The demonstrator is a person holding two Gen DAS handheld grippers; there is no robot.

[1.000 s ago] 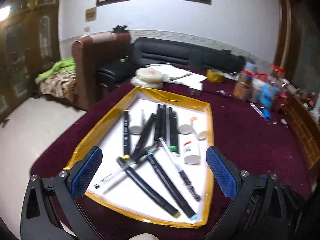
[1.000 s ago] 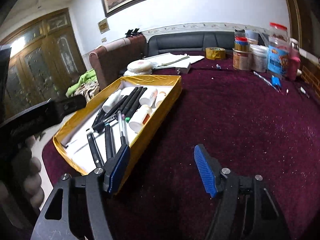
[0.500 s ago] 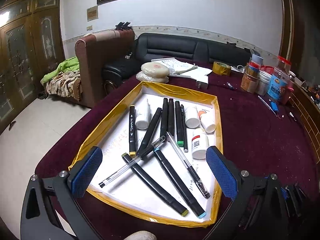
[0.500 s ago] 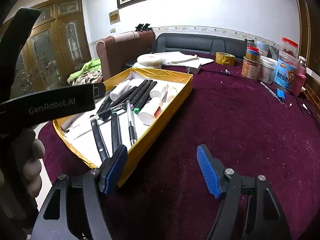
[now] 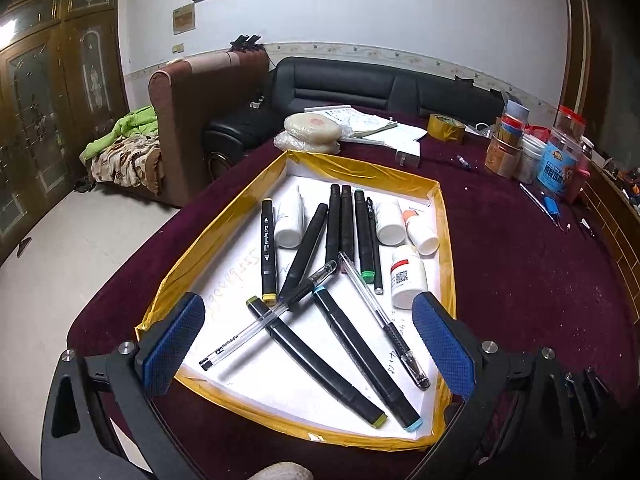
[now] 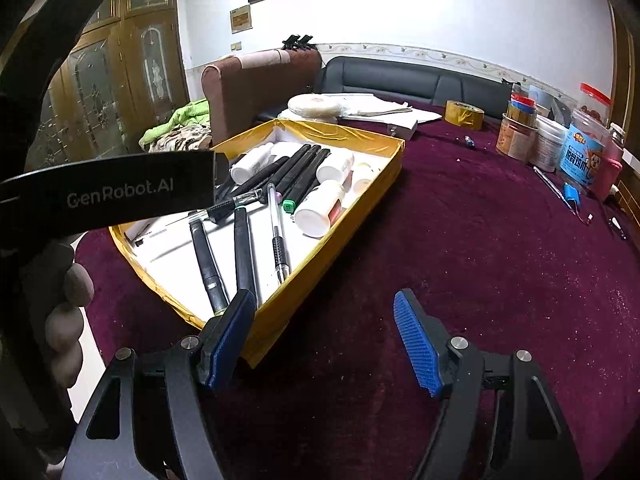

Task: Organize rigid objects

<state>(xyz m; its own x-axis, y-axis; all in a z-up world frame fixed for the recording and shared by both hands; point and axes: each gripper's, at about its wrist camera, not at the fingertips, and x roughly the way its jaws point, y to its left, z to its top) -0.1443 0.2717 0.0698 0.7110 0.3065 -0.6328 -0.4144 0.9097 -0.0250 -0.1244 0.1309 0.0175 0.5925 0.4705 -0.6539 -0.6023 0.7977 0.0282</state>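
Left gripper spread wide, nothing between pads, over near end of yellow-rimmed tray on maroon tablecloth. Tray holds black markers, two clear pens, four white bottles. Right gripper spread, empty, beside tray's near right corner, above cloth; left pad overlaps tray rim.

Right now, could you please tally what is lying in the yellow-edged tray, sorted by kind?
In the tray:
Black markers: 7 (e.g. the blue-tipped one)
Clear pens: 2 (e.g.)
Thin black pen: 1
White bottles: 4 (e.g. the nearest)
Total: 14
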